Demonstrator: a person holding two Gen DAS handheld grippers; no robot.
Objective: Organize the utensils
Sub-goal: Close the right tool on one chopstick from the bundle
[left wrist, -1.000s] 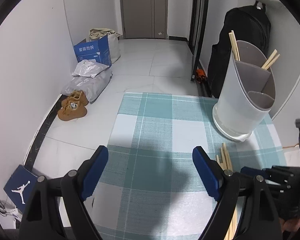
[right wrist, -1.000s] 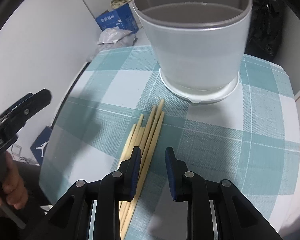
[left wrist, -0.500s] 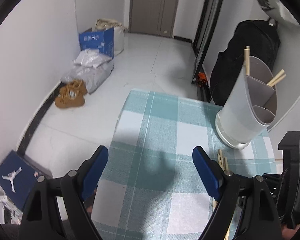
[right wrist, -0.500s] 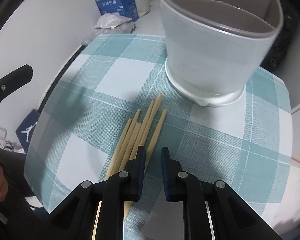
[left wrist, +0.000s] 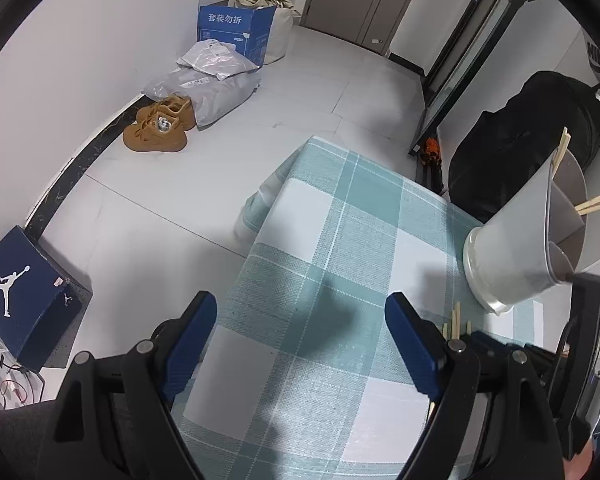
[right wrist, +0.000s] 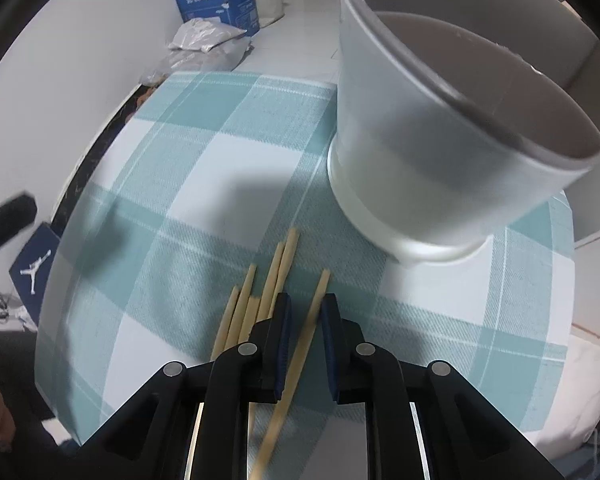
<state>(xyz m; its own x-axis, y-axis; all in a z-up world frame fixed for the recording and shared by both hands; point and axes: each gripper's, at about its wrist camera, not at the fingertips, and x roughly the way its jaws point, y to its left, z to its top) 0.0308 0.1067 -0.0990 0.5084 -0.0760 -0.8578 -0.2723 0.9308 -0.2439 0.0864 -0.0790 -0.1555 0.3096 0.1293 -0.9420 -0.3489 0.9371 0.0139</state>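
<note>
Pale wooden chopsticks (right wrist: 256, 308) are lying in a loose bundle on the teal check cloth (right wrist: 204, 184), tips pointing toward the grey holder (right wrist: 432, 152), which is standing upright just beyond them near the cloth's far right edge. One chopstick (right wrist: 312, 320) is sitting apart from the bundle, running between the blue pads of the right gripper (right wrist: 305, 312); the jaws have just been closing around it and are now nearly shut on it, though whether both pads are actually pressing is hard to tell from this angle. A second ago that stick was lying in with the others and the jaws were standing wider. In the left view the holder (left wrist: 540, 236) is showing two more sticks leaning in its back sections, one rising above the rim. The left gripper (left wrist: 300, 332) is hovering wide open over bare cloth, nothing between its pads; since the earlier frame its view has rolled and the holder is now leaning hard to the right. Left of the bundle, the cloth is lying open up to its edge.
</note>
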